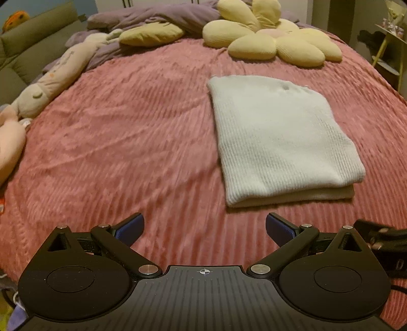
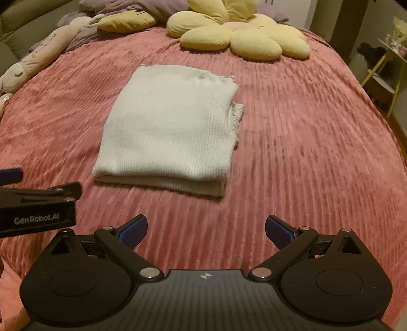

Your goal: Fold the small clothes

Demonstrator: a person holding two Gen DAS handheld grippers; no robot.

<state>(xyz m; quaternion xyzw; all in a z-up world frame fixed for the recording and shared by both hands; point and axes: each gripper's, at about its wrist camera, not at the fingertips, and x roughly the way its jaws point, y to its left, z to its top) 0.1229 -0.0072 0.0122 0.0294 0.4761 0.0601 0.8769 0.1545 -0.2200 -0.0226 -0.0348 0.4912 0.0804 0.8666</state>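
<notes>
A white ribbed knit garment [image 1: 279,137] lies folded into a neat rectangle on the pink ribbed bedspread [image 1: 127,142]. It also shows in the right wrist view [image 2: 170,132], with a frayed edge on its right side. My left gripper [image 1: 204,229] is open and empty, held above the bedspread just short of the garment's near left corner. My right gripper [image 2: 206,230] is open and empty, held short of the garment's near edge. The left gripper's body [image 2: 38,206] shows at the left of the right wrist view.
A yellow flower-shaped cushion [image 1: 274,38] and a yellow pillow [image 1: 150,34] lie at the far end of the bed, with a purple blanket [image 1: 157,15] behind. Long plush toys [image 1: 56,79] line the left edge. A small side table [image 2: 391,58] stands at the right.
</notes>
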